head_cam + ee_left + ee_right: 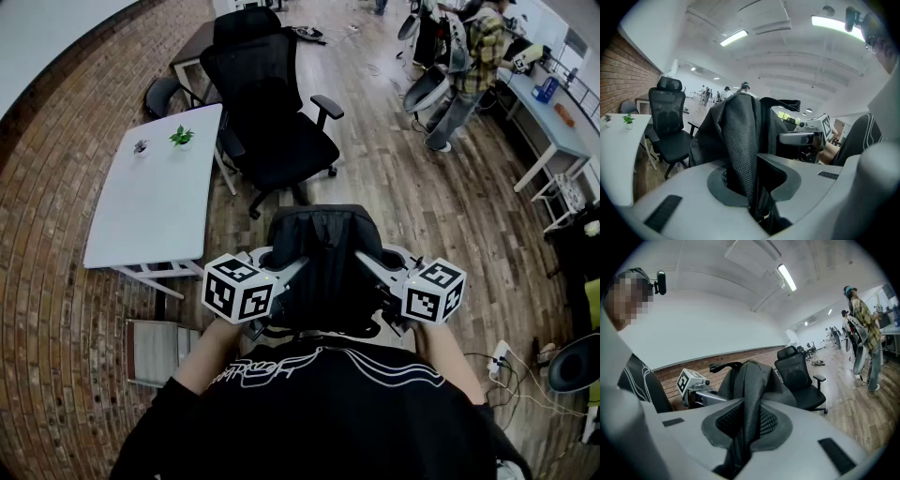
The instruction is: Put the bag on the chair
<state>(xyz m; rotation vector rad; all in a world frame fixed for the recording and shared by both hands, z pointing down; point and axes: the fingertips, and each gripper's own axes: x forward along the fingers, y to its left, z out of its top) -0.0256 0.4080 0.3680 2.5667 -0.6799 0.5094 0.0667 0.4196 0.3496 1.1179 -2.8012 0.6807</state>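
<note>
Open-plan office.
Black swivel chair (272,127) and white table (155,202) by the left brick wall (94,94); desk (551,127) far right, wood floor (394,178).

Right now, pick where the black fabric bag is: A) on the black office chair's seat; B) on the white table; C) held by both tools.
C: the left tool and right tool are each shut on a mesh strap of the black fabric bag, clear of the black office chair.

My left gripper (753,190) has its jaws clamped on the mesh strap (740,140) of a dark grey backpack (710,136), which rises just ahead of them. The right gripper (806,138) sits beyond it to the right, and a black office chair (669,126) stands farther off, ahead-left.
</note>
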